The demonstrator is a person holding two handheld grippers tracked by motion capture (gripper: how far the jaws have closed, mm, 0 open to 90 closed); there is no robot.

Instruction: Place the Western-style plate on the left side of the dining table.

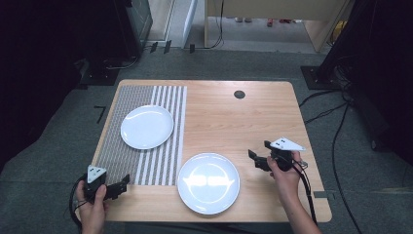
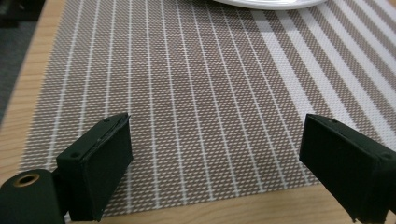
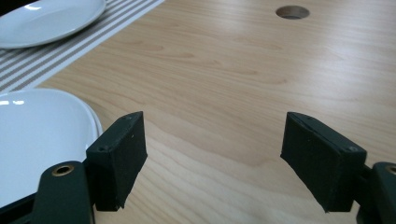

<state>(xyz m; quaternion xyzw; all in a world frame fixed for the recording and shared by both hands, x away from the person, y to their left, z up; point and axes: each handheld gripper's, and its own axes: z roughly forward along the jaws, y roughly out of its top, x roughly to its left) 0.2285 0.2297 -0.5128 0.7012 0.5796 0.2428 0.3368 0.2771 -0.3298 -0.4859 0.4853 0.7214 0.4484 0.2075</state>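
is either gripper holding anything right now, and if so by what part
Nothing is held. The left gripper is open over the striped placemat, and the right gripper is open over bare table, beside the near plate.

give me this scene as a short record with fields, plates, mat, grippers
table: wooden, with a round hole near the far edge
mat: striped, on the table's left part
far plate: white, empty, on the mat
near plate: white, empty, on bare wood just right of the mat
left gripper: open, at the mat's near edge, holding nothing
right gripper: open, right of the near plate, holding nothing
fingers: black, wide apart on both grippers
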